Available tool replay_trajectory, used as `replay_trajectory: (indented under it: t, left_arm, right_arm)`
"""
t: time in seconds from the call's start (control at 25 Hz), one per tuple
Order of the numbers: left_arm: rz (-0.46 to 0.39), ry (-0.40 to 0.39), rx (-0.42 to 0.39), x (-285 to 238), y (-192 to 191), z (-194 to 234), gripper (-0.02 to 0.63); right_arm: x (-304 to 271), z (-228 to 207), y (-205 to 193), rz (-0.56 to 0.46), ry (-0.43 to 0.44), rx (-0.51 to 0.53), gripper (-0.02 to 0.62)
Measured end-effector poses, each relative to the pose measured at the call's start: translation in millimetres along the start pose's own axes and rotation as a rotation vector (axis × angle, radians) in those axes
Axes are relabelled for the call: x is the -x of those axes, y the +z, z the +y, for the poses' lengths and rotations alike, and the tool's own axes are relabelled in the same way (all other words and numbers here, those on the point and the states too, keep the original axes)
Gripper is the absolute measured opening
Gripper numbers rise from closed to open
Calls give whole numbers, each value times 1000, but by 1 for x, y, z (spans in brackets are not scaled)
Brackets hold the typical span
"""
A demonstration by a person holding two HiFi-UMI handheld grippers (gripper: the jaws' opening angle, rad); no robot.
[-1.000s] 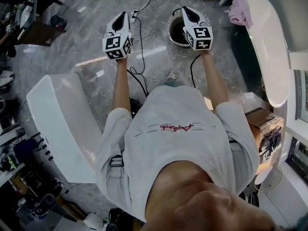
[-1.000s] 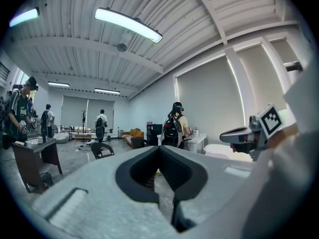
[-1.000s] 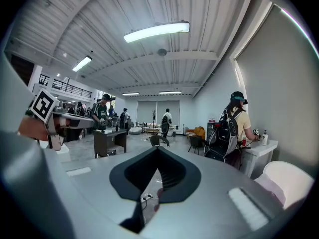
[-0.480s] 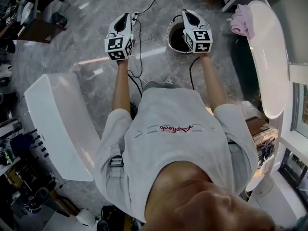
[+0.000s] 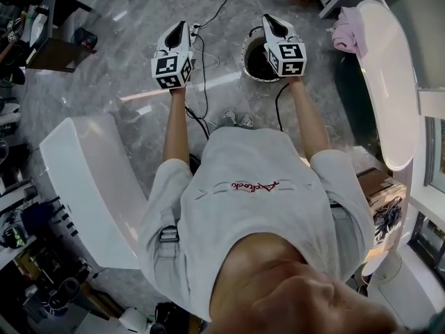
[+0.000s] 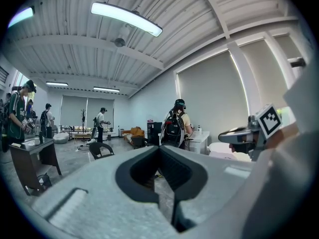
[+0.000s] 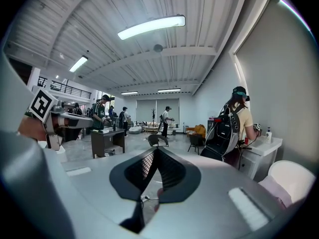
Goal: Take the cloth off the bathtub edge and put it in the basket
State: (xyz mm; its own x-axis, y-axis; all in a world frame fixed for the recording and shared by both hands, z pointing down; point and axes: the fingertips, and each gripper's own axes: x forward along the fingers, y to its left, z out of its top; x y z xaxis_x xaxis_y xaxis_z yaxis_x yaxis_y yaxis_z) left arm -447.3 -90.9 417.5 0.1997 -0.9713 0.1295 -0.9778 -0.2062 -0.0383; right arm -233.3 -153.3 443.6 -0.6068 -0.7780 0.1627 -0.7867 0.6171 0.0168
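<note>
Approach only: both hands have edged forward; left gripper (image 5: pixel 179 28) and right gripper (image 5: pixel 272 21) stay clenched, empty; cloth (image 5: pixel 345 30) still lies on the tub (image 5: pixel 389 82) edge, well apart; basket (image 5: pixel 245 47) waits empty.

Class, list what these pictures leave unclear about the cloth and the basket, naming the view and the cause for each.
1. Inside the basket: head view, dark and partly covered by the right tool.
2. How the cloth is folded: head view, too small.
3. Both, in the left gripper view: not shown; the left tool fills the lower picture.
</note>
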Motion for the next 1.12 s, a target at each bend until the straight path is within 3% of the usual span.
replay_trajectory:
  t: [0.32,0.6,0.88,1.12]
  left_arm:
    - [-5,-57,-2,-29,5,17,0]
    - [-14,-218,-10,-75,12,-8,0]
    - [-16,-536,-31,-137,16,-130,0]
    - [-19,-800,-49,-155,16,-248,0]
  right_arm:
    - [-17,-2,5,11,-51,6,6]
    - [-5,-28,5,17,-190,2,6]
    - [98,-112,-21,50,-518,-50,6]
    - [209,-153,-43,71,-793,-101,6]
